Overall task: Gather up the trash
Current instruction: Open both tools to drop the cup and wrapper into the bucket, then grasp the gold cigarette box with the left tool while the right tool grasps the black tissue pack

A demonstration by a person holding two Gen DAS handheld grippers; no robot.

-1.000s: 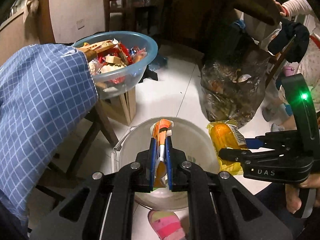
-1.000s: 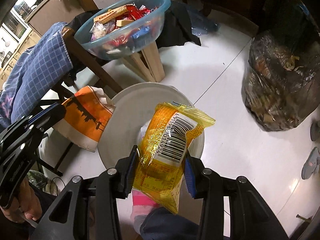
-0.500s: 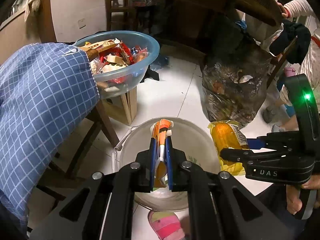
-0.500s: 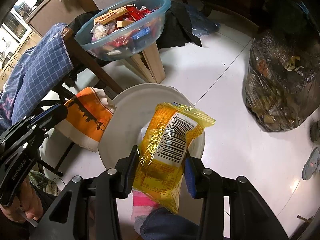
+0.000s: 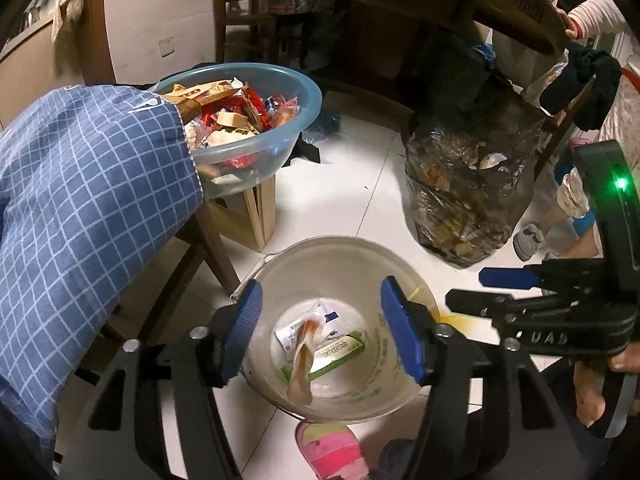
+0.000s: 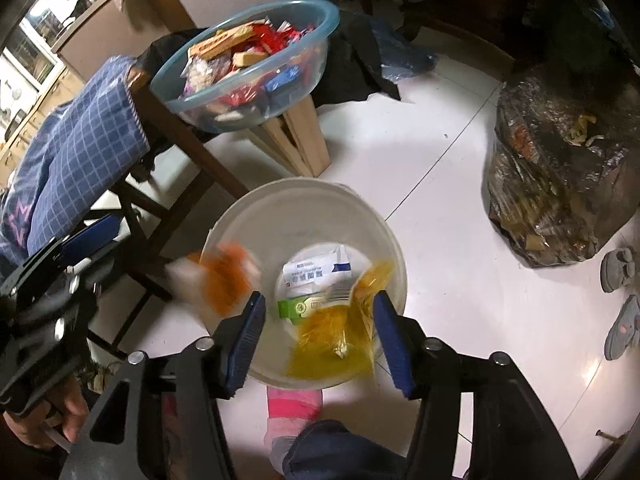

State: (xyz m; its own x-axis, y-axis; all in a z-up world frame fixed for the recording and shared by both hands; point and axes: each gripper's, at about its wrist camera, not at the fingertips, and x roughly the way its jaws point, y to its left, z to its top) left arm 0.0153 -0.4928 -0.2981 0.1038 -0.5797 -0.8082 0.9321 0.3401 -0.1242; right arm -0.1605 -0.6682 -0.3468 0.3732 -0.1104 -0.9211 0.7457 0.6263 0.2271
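Both jaws just opening. My left gripper (image 5: 320, 328) spread, nothing between pads; orange wrapper (image 5: 301, 364) dropping into white bucket (image 5: 340, 252). My right gripper (image 6: 318, 332) spread too; yellow packet (image 6: 340, 328) loose, blurred, falling into bucket. Both pieces binned; I judge next pickup due.

both views steeply down, bucket (image 5: 348, 252) shared

White tile floor (image 6: 440, 208) here. The white bucket (image 6: 304, 204) sits right on it; wooden stool (image 6: 304, 140) just behind the bucket, full dark trash bag (image 6: 560, 184) off to its right, grey slippers (image 6: 620, 300) past that.
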